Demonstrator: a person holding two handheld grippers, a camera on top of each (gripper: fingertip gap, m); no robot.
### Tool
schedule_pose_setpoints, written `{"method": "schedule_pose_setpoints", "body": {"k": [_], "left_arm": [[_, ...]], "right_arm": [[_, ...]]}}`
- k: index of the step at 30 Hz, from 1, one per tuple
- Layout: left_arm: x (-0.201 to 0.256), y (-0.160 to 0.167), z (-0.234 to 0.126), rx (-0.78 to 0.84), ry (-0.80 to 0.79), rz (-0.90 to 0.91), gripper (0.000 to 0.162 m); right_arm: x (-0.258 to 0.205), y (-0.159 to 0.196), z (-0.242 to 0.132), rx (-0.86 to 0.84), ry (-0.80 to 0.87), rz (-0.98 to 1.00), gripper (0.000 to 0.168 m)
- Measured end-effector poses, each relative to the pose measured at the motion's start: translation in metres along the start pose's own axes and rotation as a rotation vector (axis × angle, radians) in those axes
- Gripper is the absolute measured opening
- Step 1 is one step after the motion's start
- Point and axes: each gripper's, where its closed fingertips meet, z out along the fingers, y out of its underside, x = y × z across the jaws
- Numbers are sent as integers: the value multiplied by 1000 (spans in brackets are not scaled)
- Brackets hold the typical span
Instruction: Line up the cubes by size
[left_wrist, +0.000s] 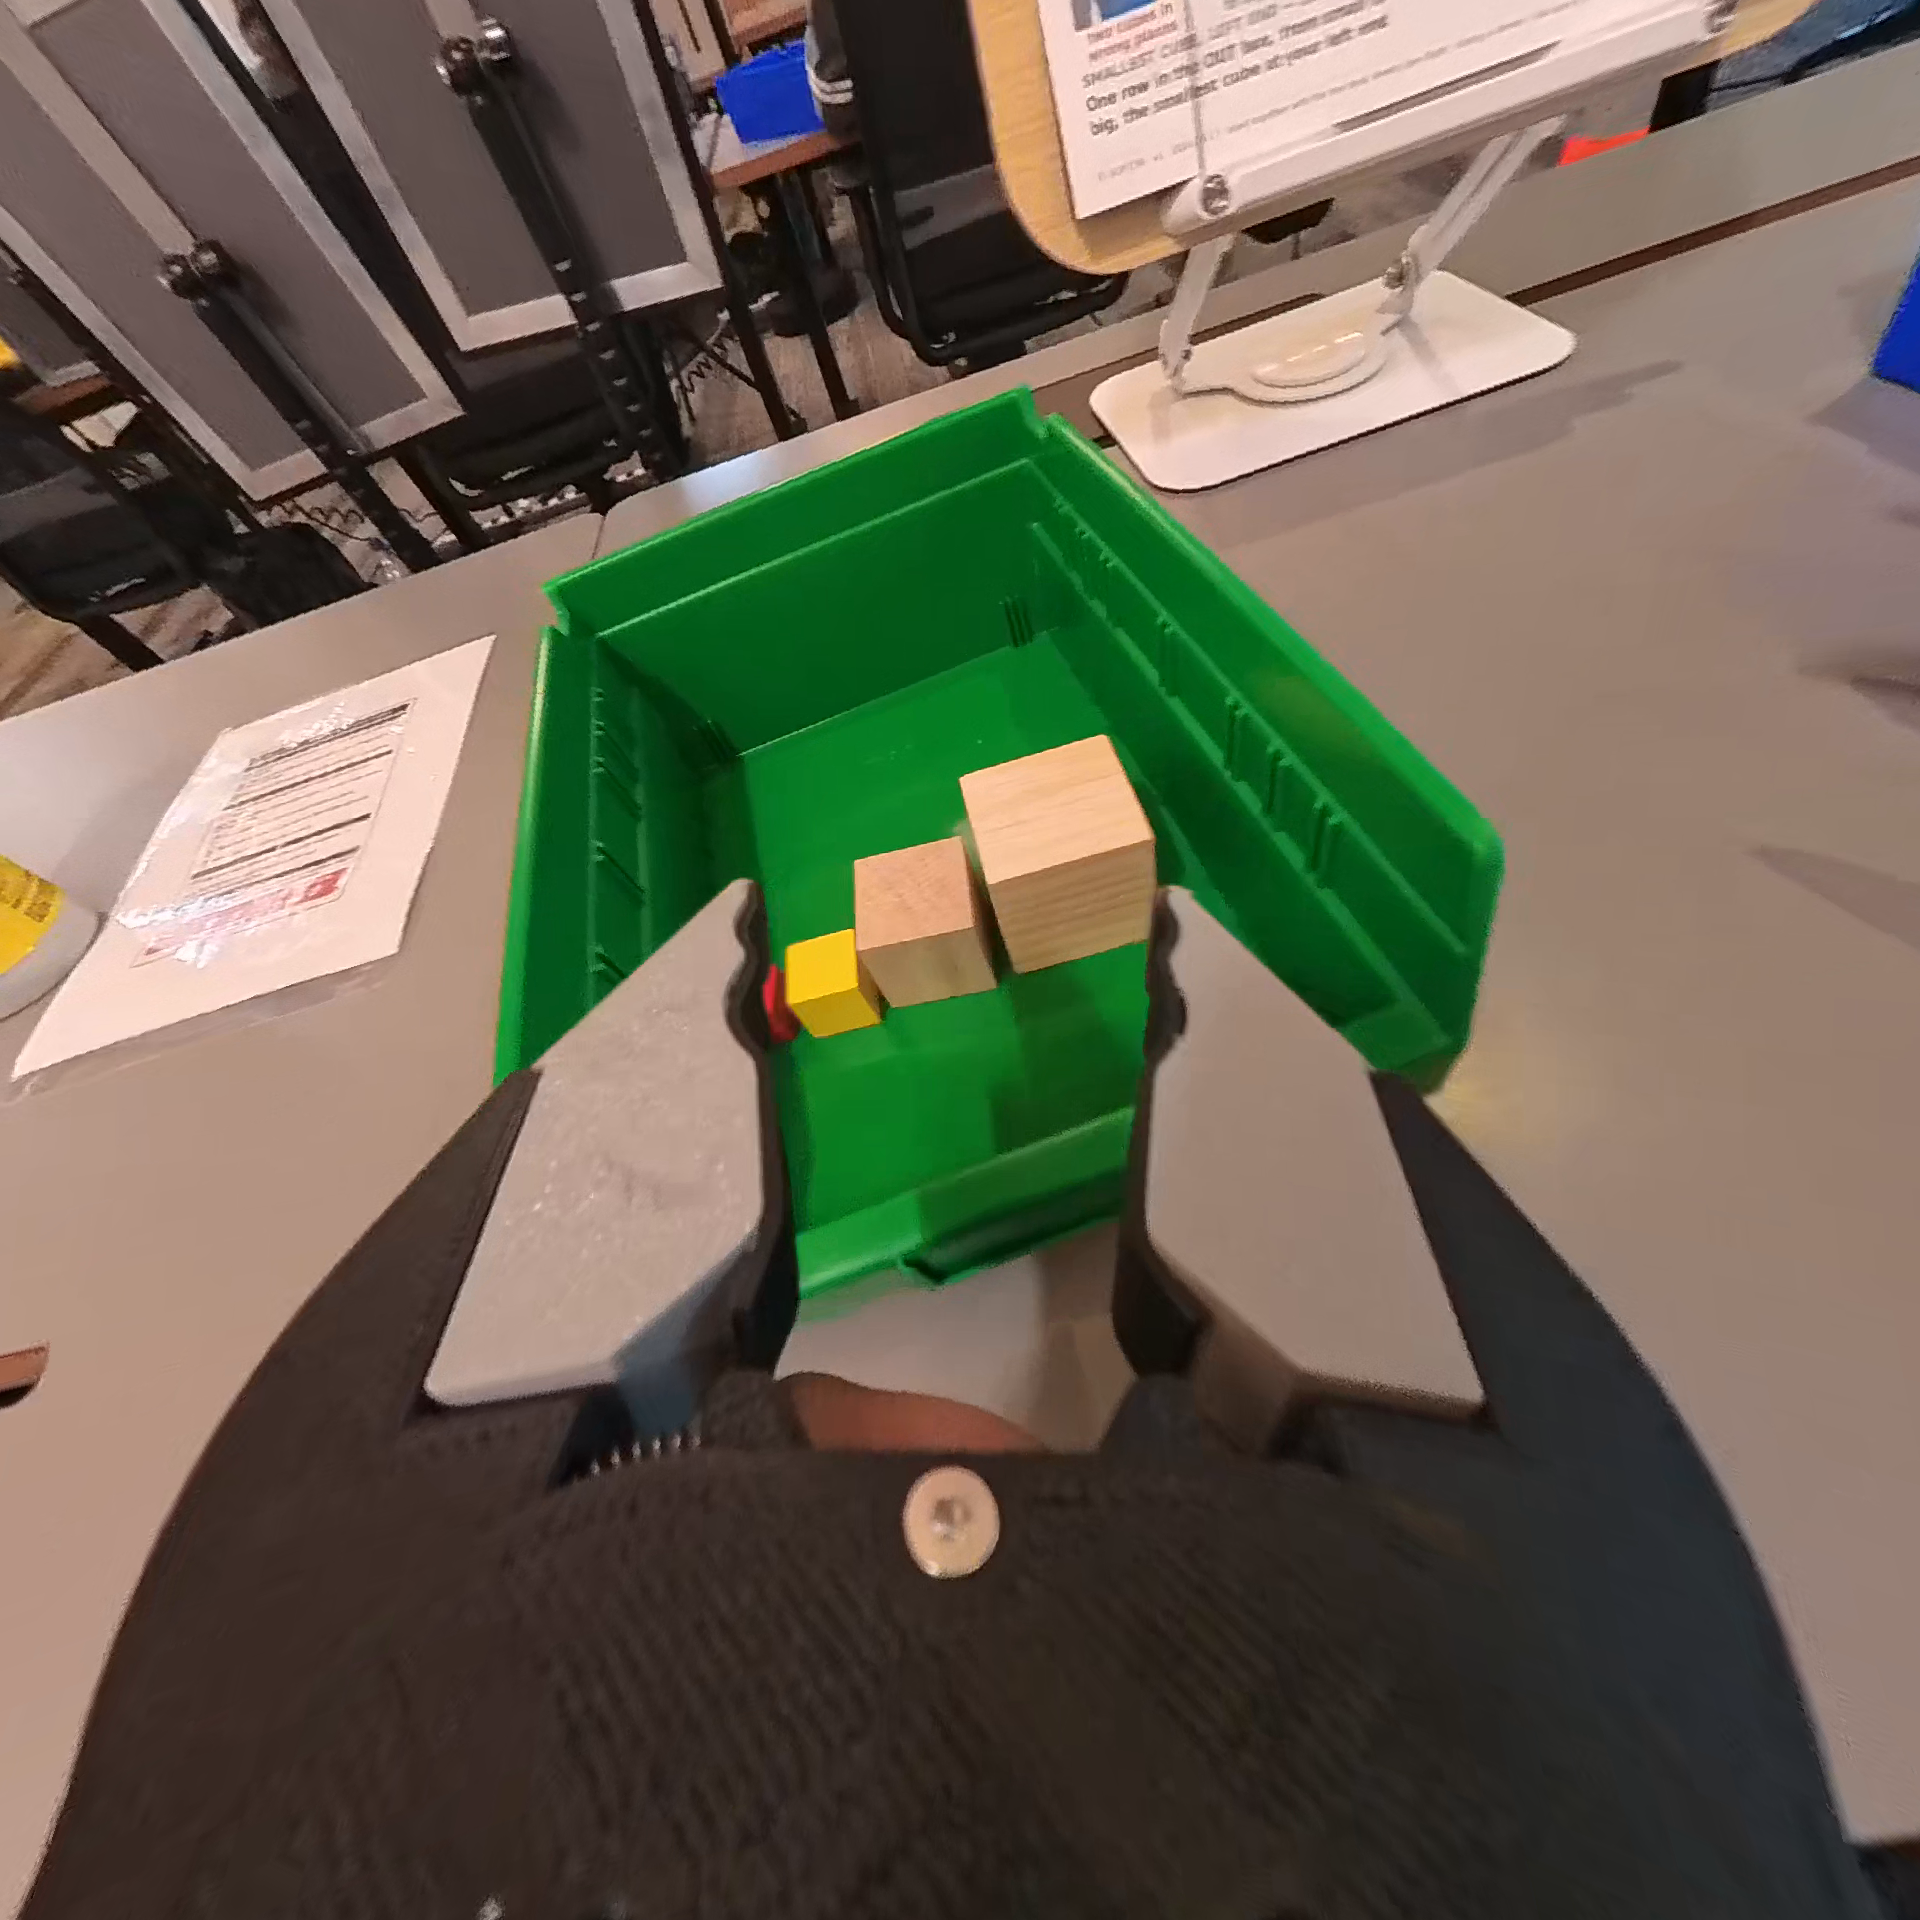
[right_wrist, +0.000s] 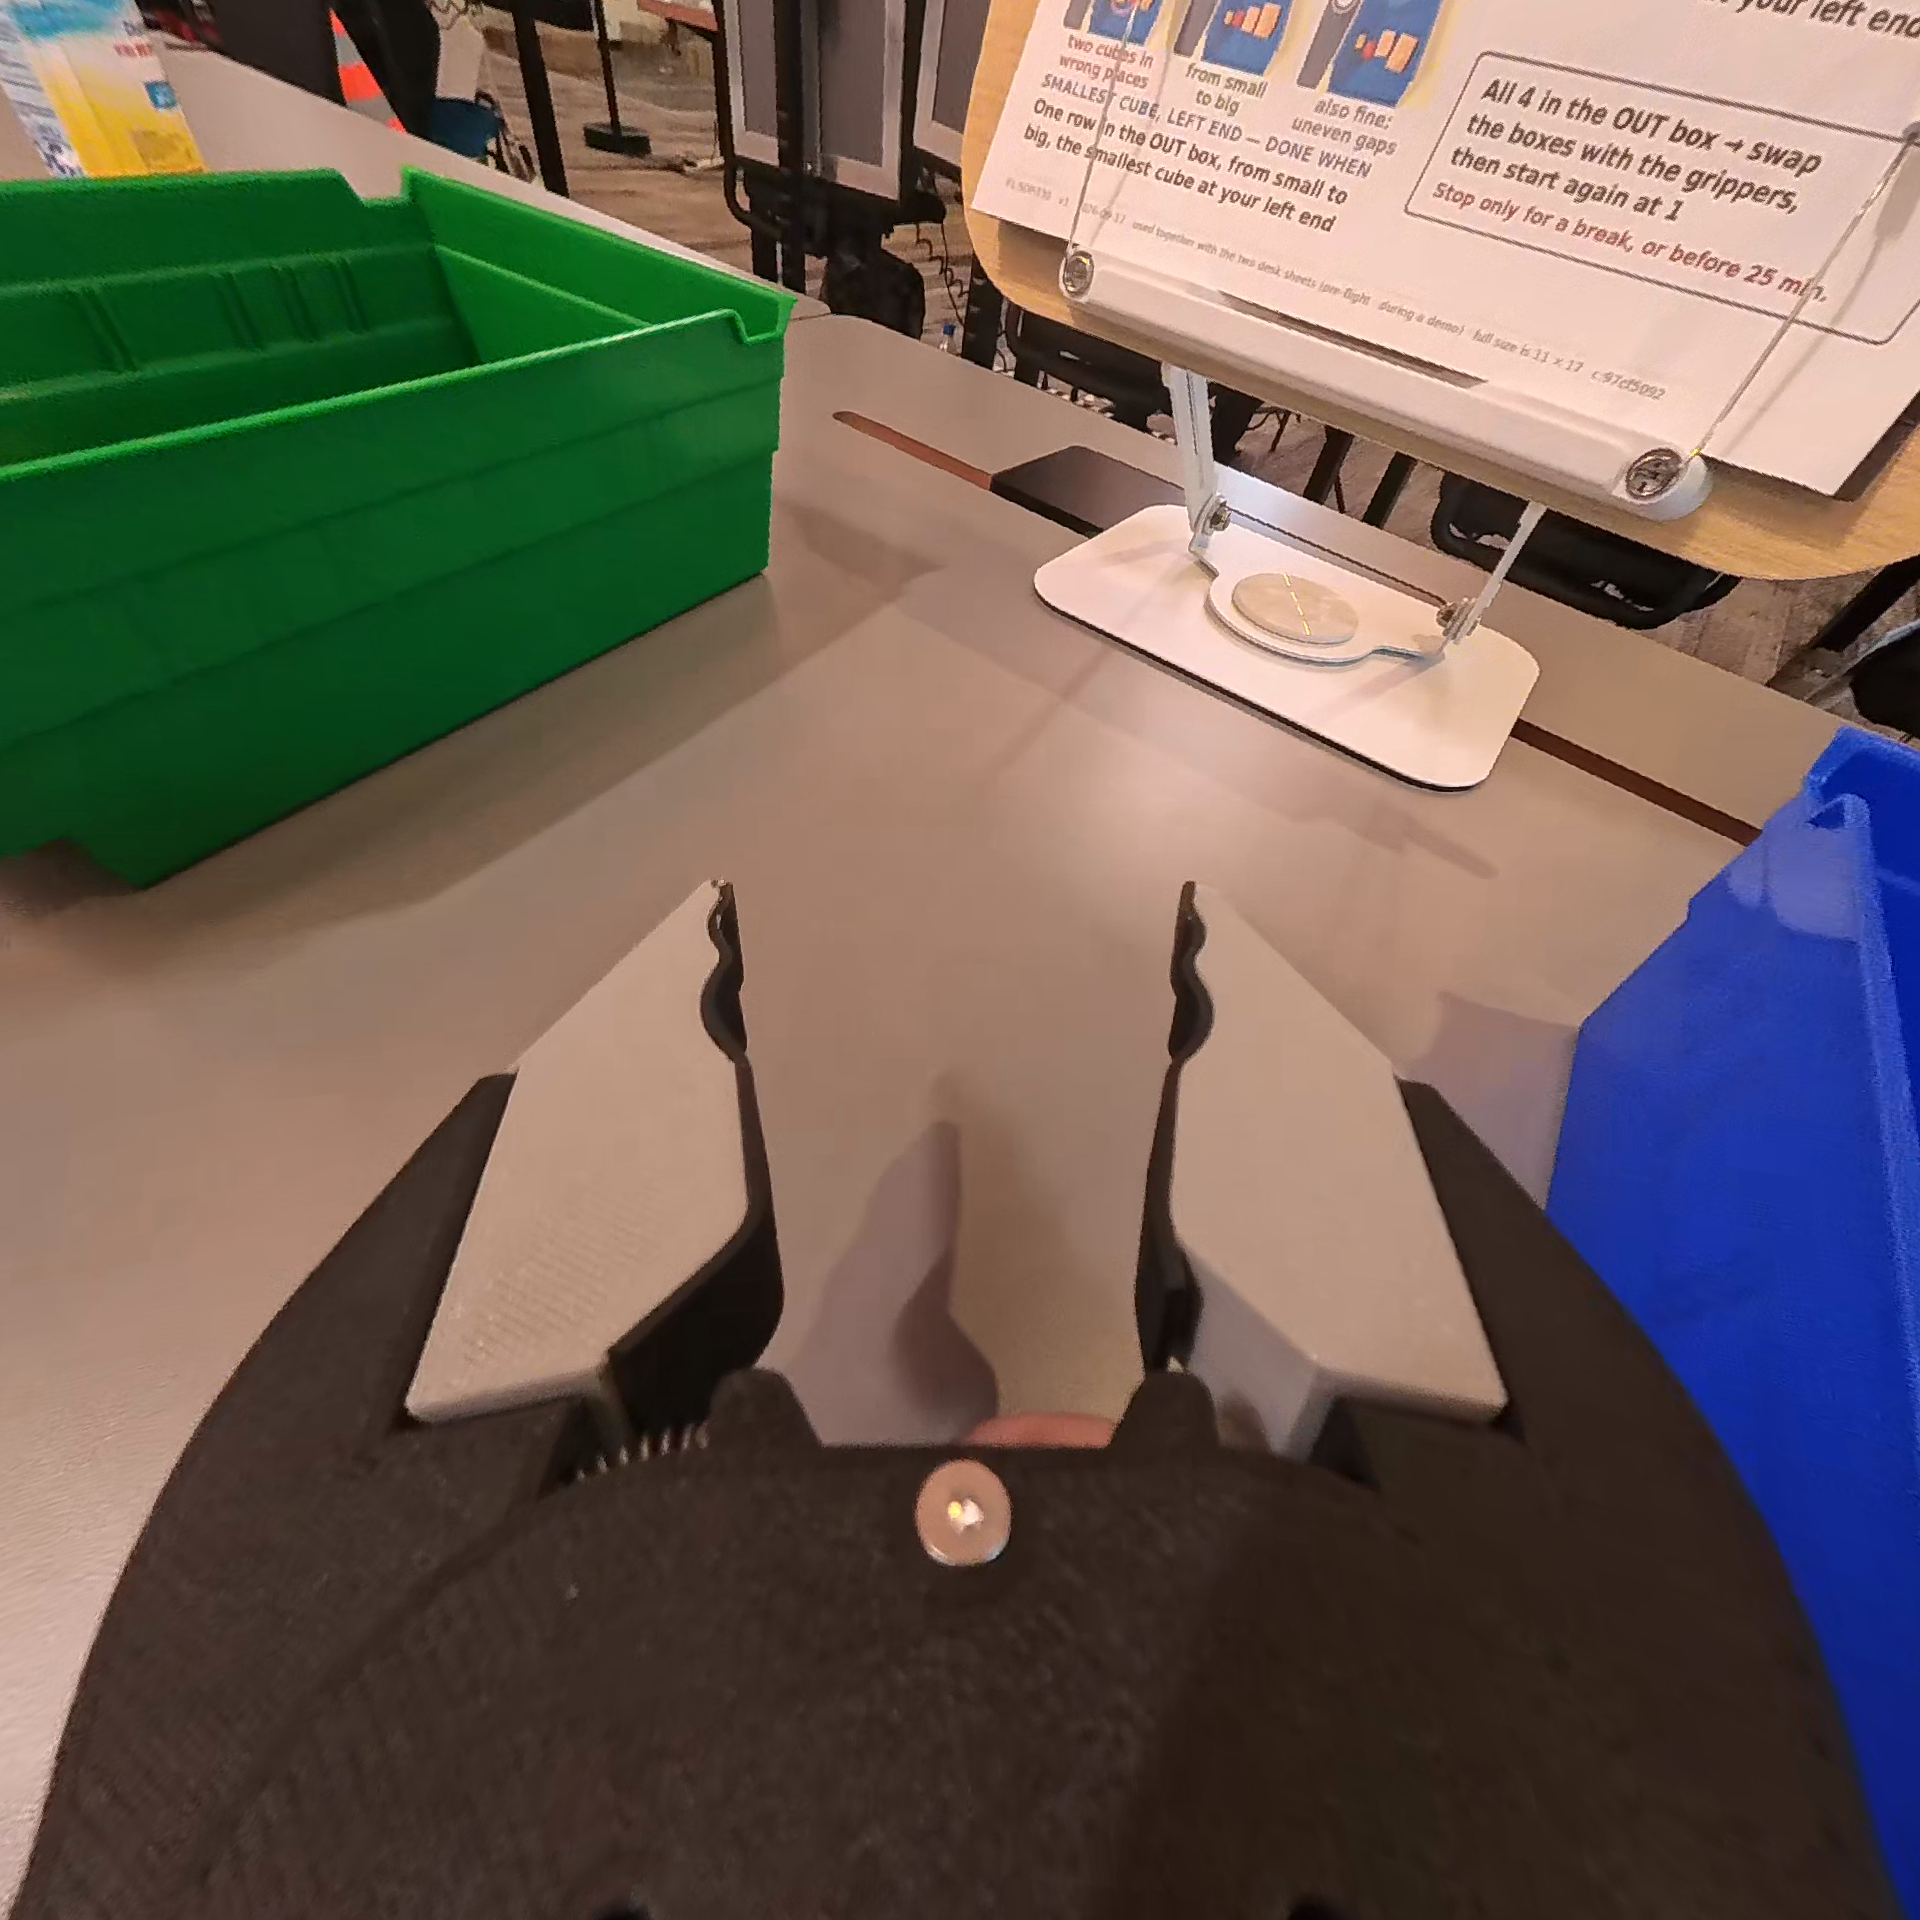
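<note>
Presently the left gripper, a black-bodied claw with grey wedge-shaped fingers, is hovering released above the near end of the green plastic bin, its jaws standing wide apart with nothing between them. Just past its left fingertip a small red cube is peeking out, mostly hidden by that finger, so its full size cannot be told. Touching it on the far-right side is the little yellow painted cube, then the mid-sized pale wooden cube, and farthest on, level with the right fingertip, the large light wooden cube; the four are sitting in a slanted row on the bin floor, each touching or just beside its neighbour, growing from the claw's left to its right. Judging by that, the line-up itself is looking finished or nearly so, and the step in hand seems to be checking or pulling clear. Any further move would call for lifting the claw straight up without nudging the red cube beside its finger. The right gripper is likewise released and empty, hanging over bare grey tabletop, with the green bin off to its left, a blue plastic bin close on its right, and a white stand holding an instruction sheet farther ahead.
</note>
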Motion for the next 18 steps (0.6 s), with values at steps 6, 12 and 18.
{"method": "schedule_pose_setpoints", "body": {"k": [6, 12, 18], "left_arm": [[-2, 1, 11, -11, 19, 3, 55], [4, -3, 16, -6, 27, 20, 57], [10, -4, 16, -10, 22, 56, 57]], "right_arm": [[1, -2, -2, 6, -12, 2, 81], [-1, 4, 2, -16, -22, -4, 80], [-1, 3, 1, -10, -20, -3, 79]]}}
